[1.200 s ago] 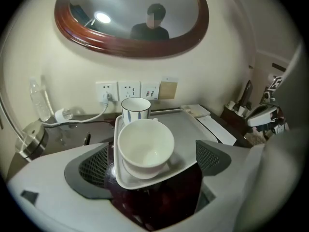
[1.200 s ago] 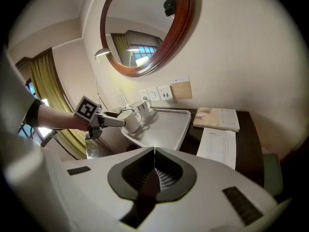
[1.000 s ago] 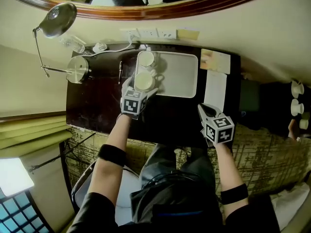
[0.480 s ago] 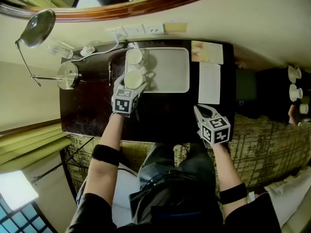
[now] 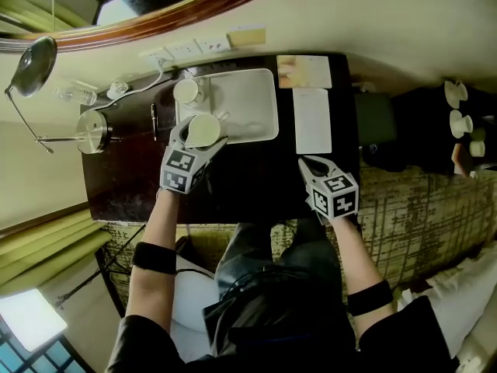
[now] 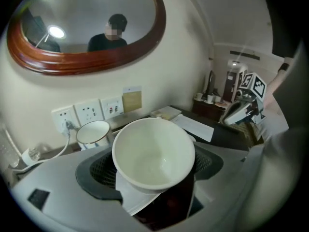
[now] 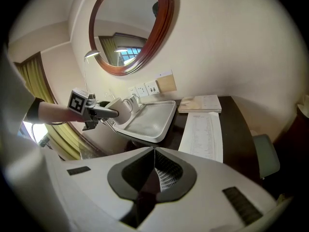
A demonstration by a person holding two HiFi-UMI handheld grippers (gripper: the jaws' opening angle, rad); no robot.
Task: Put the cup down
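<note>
Left gripper view | left tongs (image 6: 152, 178) just closing, pinching cup (image 6: 153, 151) | right tongs (image 7: 153, 166) pressed together, empty

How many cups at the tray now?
2: one cup between the left gripper's jaws, which have just been closing, over the tray's left side; another cup standing at its far-left corner.

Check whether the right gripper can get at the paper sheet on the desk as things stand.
Probably yes. The right gripper hangs just short of the near end of the paper sheet, with only bare desk between them. Its jaws are shut and would need opening first.
</note>
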